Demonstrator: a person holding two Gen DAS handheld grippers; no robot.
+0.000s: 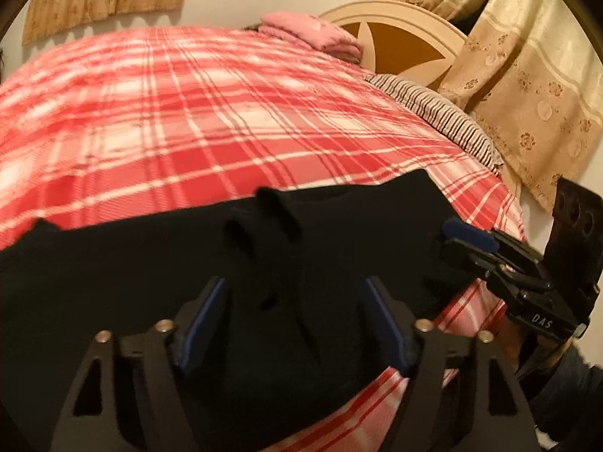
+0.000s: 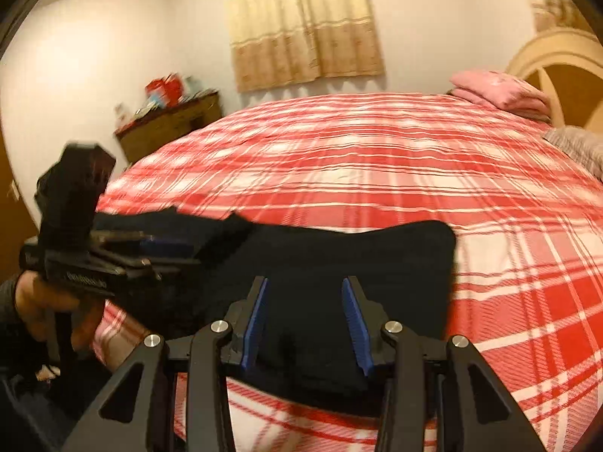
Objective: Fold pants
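i'm looking down both sets of tongs at the black pants (image 1: pixel 158 263), which are lying across the near edge of the bed (image 1: pixel 226 113) on its red-and-white plaid cover. in the left wrist view the left tongs (image 1: pixel 297 324) are standing apart with the dark cloth spreading beneath and between the blue pads (image 1: pixel 199 331); the pads are not pressing on it, so i'm reading them as released. just ahead of them a small ridge of the cloth is sticking up. off to their right the right tongs (image 1: pixel 467 239) are reaching in over the pants' edge.

in the right wrist view the right tongs (image 2: pixel 305 320) are also standing parted, narrower than the left pair, with the pants (image 2: pixel 339 263) filling the gap under them and no pad clamping the fabric. to their left the left tongs (image 2: pixel 166 248) are hovering over the cloth, with a hand (image 2: pixel 45 309) gripping their handle.

far ahead of both tongs a folded pink cloth (image 2: pixel 501 90) is resting by the headboard (image 1: pixel 395 37), and a striped pillow (image 1: pixel 433 113) is lying to the right of the left tongs. beyond the left tongs, a wooden dresser (image 2: pixel 169 124) is standing against the wall under a beige curtain (image 2: pixel 301 22).
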